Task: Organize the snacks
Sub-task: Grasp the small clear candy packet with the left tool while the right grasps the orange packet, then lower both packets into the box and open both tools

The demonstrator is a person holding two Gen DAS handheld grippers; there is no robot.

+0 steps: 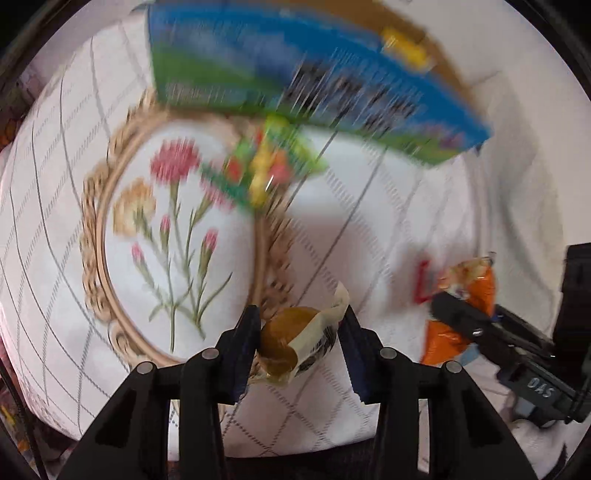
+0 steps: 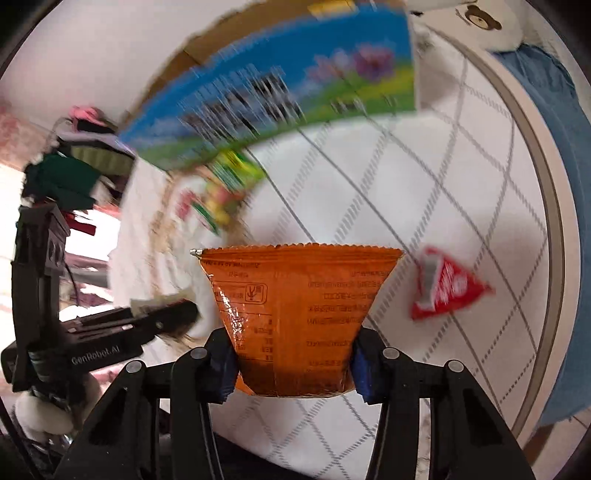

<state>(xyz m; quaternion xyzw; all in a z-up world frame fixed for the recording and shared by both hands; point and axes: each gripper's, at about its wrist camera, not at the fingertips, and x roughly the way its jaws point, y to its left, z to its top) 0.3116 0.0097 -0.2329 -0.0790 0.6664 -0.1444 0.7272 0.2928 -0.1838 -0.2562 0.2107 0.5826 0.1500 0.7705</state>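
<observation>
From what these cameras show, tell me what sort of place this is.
Probably a home, likely a living or dining space: a round table under a white checked cloth, a floral placemat, and piled clothes behind. Each tool holds a snack.

A round tabletop [image 2: 436, 206] under a white cloth crossed by grey diamond lines fills both views, its pale rim curving from 1 to 4 o'clock in the right wrist view. Beyond that rim, at 3 o'clock, lies blue fabric [image 2: 565, 155], and at 1 o'clock a white item bearing a brown bear face [image 2: 480, 18]. At 9 to 10 o'clock, past the cloth's edge, sits a blurred heap of green, pink and dark things [image 2: 74, 162], too smeared to identify.
</observation>
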